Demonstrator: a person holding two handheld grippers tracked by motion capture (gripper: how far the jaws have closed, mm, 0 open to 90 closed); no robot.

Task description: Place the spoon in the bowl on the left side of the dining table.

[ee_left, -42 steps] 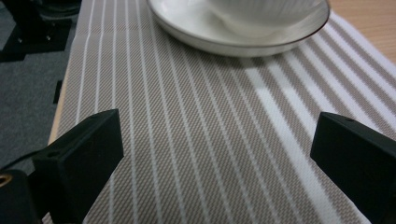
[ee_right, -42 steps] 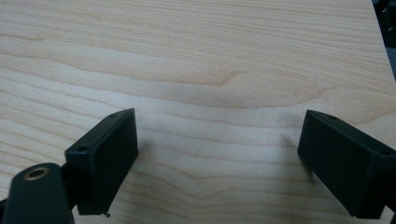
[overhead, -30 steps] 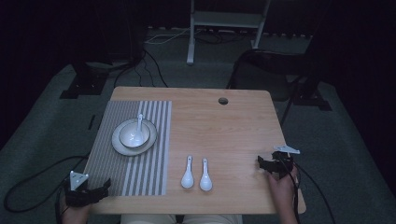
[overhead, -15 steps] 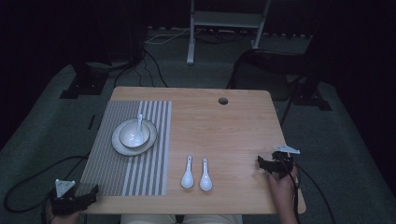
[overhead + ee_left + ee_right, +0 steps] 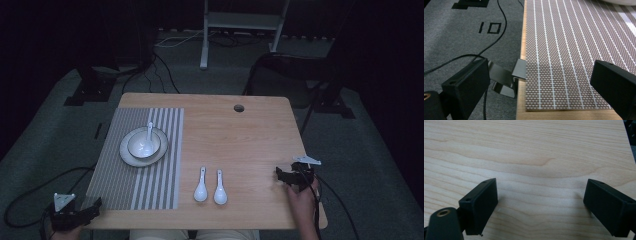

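Hanging spread-jawed at the placemat's (image 5: 135, 165) seven o'clock corner, the left gripper (image 5: 92, 209) seems ready to pinch it; the right gripper (image 5: 281, 175) rests open.

Left hand (image 5: 59, 231): cut off by the bottom edge of the high view; mostly covered by the left gripper (image 5: 82, 214)
Right forearm (image 5: 306, 215): runs out of the bottom edge of the high view
Plate (image 5: 621, 2): a white sliver at the top edge of the left gripper view; the rest is out of frame
Placemat (image 5: 569, 50): cut off at the top and right edges of the left gripper view
Metal bracket (image 5: 507, 78): partly behind the left jaw; its lower part is hidden under the table edge
Bowl (image 5: 144, 145): its contents are too small and dim to tell beyond the spoon handle
Right gripper (image 5: 540, 205): both jaws are cropped by the bottom edge of the right gripper view
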